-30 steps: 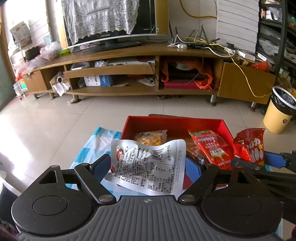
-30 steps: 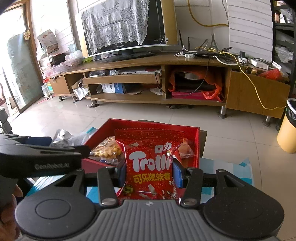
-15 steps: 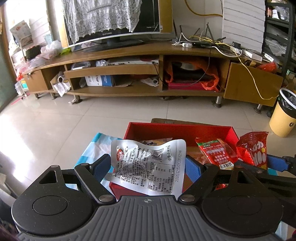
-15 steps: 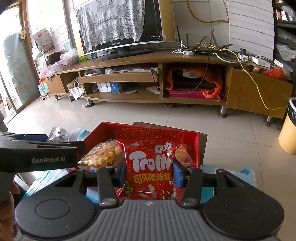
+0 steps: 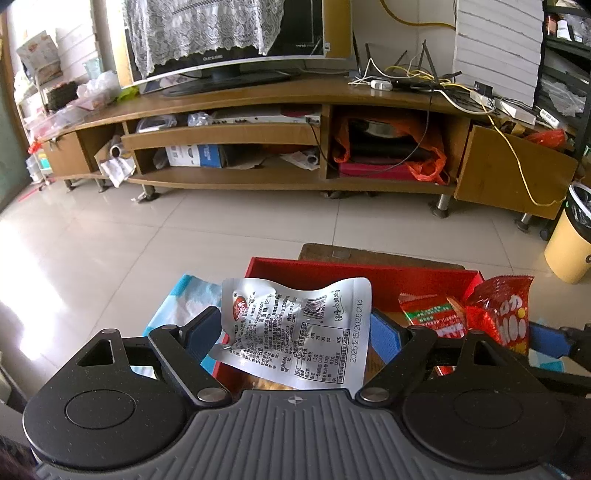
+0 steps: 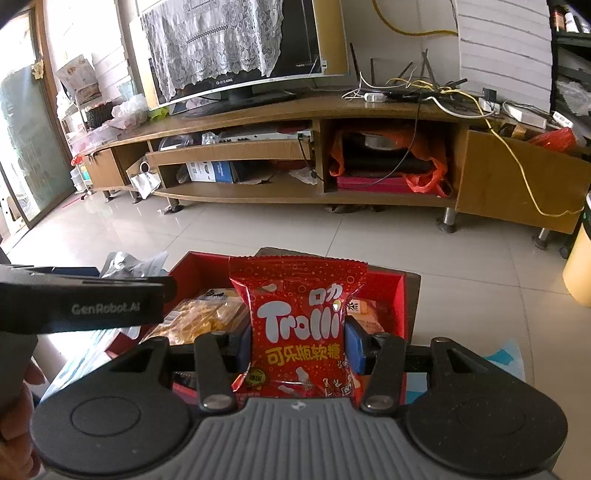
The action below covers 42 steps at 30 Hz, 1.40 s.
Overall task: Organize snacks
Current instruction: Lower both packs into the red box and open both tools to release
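Trolli packet [image 6: 301,328] clamped in right hand-held gripper [image 6: 299,339], silver pouch [image 5: 295,332] clamped in left hand-held gripper [image 5: 295,336]

Grippers: two, the left gripper [image 5: 295,332] and the right gripper [image 6: 297,341]
Silver packets: one silver packet [image 5: 295,332]
Red Trolli bags: one red Trolli bag [image 6: 299,325]
Red boxes: one red box [image 5: 369,273]
Yellow snack bags in the box: one yellow snack bag [image 6: 199,321]
Red-and-green packets in the box: one red-and-green packet [image 5: 430,317]
Televisions: one television [image 5: 236,33]
Wooden TV stands: one TV stand [image 5: 295,96]
Yellow bins: one yellow bin [image 5: 569,240]
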Each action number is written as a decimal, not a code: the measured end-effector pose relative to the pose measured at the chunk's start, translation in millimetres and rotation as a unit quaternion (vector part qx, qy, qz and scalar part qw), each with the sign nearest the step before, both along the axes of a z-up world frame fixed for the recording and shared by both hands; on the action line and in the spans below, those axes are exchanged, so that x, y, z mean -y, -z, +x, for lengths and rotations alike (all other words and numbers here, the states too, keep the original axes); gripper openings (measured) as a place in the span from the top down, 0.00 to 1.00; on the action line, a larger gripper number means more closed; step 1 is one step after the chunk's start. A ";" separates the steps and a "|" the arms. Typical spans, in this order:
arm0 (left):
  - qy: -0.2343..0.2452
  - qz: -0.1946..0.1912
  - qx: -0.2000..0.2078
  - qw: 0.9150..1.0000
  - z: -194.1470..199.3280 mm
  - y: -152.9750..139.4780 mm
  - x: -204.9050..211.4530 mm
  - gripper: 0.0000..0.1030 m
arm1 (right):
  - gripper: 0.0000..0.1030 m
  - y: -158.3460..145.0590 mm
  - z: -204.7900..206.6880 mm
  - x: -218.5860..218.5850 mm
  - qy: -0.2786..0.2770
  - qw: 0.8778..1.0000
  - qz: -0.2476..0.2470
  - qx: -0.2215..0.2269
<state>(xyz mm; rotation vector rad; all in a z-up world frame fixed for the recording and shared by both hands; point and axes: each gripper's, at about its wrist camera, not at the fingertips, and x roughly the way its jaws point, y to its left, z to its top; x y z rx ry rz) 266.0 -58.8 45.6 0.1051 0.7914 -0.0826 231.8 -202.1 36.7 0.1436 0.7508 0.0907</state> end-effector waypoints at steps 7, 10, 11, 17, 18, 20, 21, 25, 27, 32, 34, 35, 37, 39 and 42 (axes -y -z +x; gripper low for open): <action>0.000 0.004 -0.004 1.000 17.0 6.8 2.2 0.15 | 0.55 9.3 19.3 -1.9 0.000 1.000 -0.003 -0.006; 0.001 -0.002 -0.009 1.000 24.0 9.9 2.9 0.15 | 0.55 13.8 26.6 -1.7 0.000 1.000 -0.007 -0.009; 0.003 -0.003 -0.010 1.000 25.6 11.0 3.5 0.15 | 0.55 15.5 29.1 -0.5 0.001 1.000 -0.008 -0.011; 0.007 -0.005 -0.019 1.000 36.0 19.6 6.7 0.15 | 0.55 25.3 37.9 2.5 0.002 1.000 -0.011 -0.020; 0.009 -0.008 -0.023 1.000 37.2 20.9 7.1 0.15 | 0.55 27.1 39.6 1.7 0.001 1.000 -0.010 -0.023; 0.022 -0.015 -0.038 0.999 38.9 25.8 9.9 0.14 | 0.55 31.1 43.2 0.1 -0.003 0.999 -0.011 -0.030; 0.024 -0.015 -0.042 0.999 38.6 28.3 11.8 0.14 | 0.55 32.6 44.8 -0.3 -0.004 0.999 -0.011 -0.033; 0.032 -0.005 -0.052 0.998 38.9 36.7 17.3 0.13 | 0.54 39.6 49.1 -1.4 -0.008 0.999 -0.012 -0.045; 0.028 -0.011 -0.058 0.998 39.7 37.5 15.8 0.11 | 0.53 40.5 49.6 -0.5 -0.007 0.999 -0.008 -0.041; 0.015 -0.014 -0.056 0.998 40.1 34.1 9.1 0.03 | 0.44 41.4 50.5 4.5 -0.005 0.999 0.018 -0.045; 0.011 -0.016 -0.058 0.998 39.9 32.6 7.1 0.03 | 0.43 40.7 49.6 4.0 -0.004 0.999 0.013 -0.044; 0.009 -0.017 -0.058 0.998 39.1 31.7 6.0 0.03 | 0.43 40.6 49.6 3.3 -0.005 0.999 0.014 -0.046; 0.008 -0.017 -0.057 0.998 37.1 29.3 5.3 0.03 | 0.43 40.8 48.3 2.7 -0.005 0.999 0.012 -0.046; 0.007 -0.016 -0.054 0.998 33.3 25.8 4.8 0.03 | 0.43 40.1 47.9 2.8 -0.007 0.999 0.014 -0.046; 0.005 -0.019 -0.050 0.999 28.7 20.0 1.8 0.03 | 0.43 39.8 47.6 4.7 -0.013 0.998 0.050 -0.045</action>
